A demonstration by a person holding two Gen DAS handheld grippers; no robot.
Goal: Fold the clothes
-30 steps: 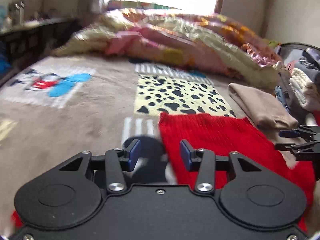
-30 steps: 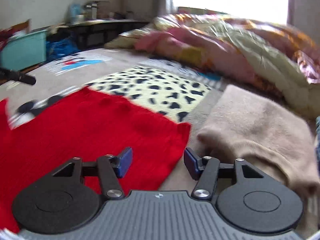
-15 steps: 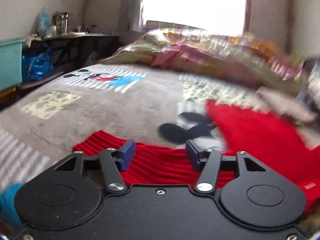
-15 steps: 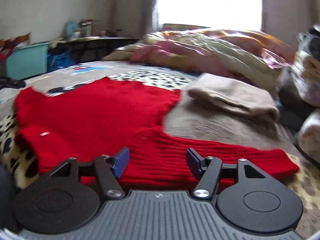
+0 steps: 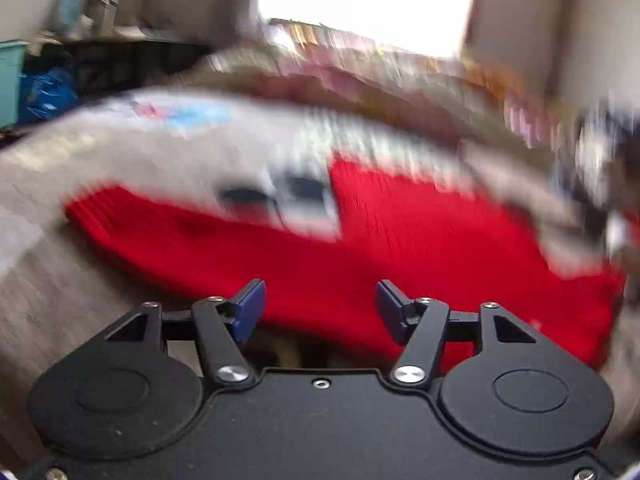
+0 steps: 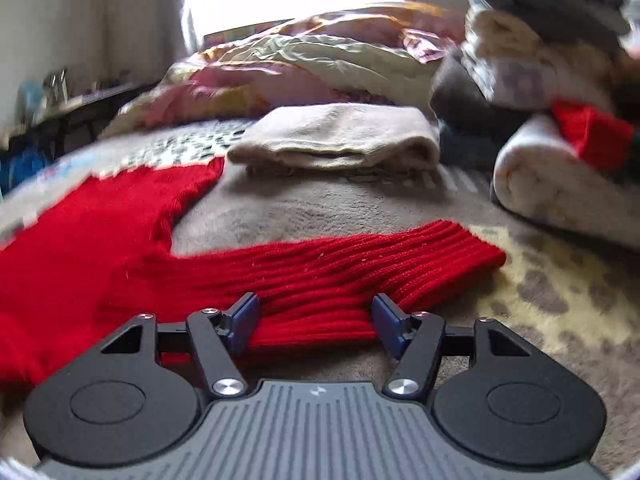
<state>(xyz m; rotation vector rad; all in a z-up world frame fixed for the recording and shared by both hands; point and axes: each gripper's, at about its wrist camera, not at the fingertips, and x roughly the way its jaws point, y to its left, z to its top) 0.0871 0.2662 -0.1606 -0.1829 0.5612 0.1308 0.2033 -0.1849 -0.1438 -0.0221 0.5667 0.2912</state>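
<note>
The jaws of the right gripper (image 6: 315, 322) were seen spread apart, with one ribbed sleeve (image 6: 360, 264) of the red sweater (image 6: 80, 248) lying between the two blue pads (image 6: 244, 322); whether the pads touched the knit could not be told. The sleeve was stretched toward the right of the frame, its cuff resting on the leopard-print part of the bed cover (image 6: 560, 304). The sweater body was spread across the left of the frame. Behind it, at centre, one folded beige garment (image 6: 340, 138) was laid on the bed, and one rumpled quilt (image 6: 304, 64) was heaped beyond that. At the upper right a stack of clothes (image 6: 540, 40) was piled, the count of pieces not being clear.

The jaws of the left gripper (image 5: 320, 310) were likewise held apart, nothing being clamped. The same red sweater (image 5: 400, 248) was seen just ahead of them, filling the middle of a strongly blurred frame, with one sleeve reaching toward the left. One teal bin (image 5: 8, 80) was visible at the upper left edge.
</note>
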